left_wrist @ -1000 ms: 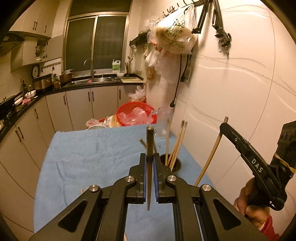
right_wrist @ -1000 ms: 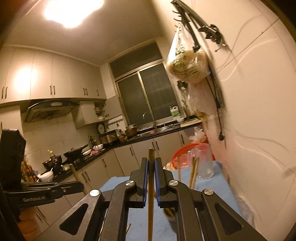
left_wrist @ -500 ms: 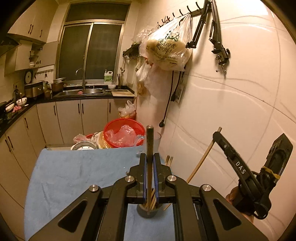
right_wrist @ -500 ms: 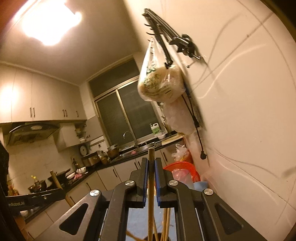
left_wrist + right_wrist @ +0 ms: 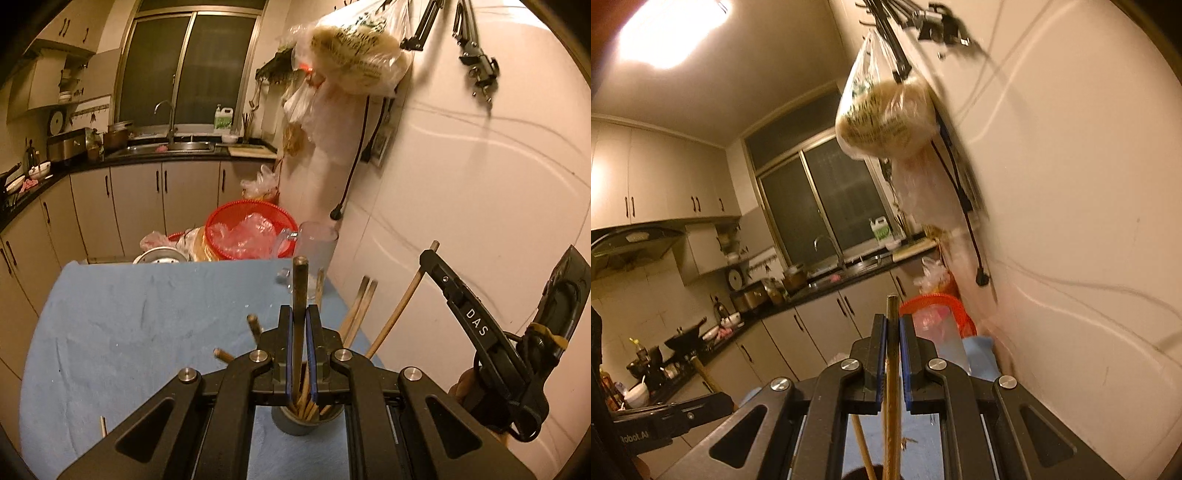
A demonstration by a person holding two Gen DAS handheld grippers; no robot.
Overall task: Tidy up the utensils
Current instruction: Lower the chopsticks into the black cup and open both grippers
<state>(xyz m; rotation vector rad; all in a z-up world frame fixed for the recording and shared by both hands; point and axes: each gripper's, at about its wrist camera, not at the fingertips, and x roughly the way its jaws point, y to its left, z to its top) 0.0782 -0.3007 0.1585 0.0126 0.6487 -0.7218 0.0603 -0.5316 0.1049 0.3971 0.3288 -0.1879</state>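
My left gripper is shut on a dark wooden chopstick that stands upright. Its lower end dips among several chopsticks in a grey cup on the blue cloth, directly under the jaws. To the right, my right gripper is shut on a pale chopstick slanting down toward the same cup. In the right wrist view the right gripper pinches that chopstick above the cup's dark rim. The left gripper shows at the lower left.
One loose chopstick lies on the cloth at the near left. A glass mug and a red basket stand at the table's far end. The white wall runs close along the right, with a hanging bag overhead.
Both grippers moved forward and down toward the cup, each still shut on its chopstick. The cup went from ahead of the left jaws to right beneath them.
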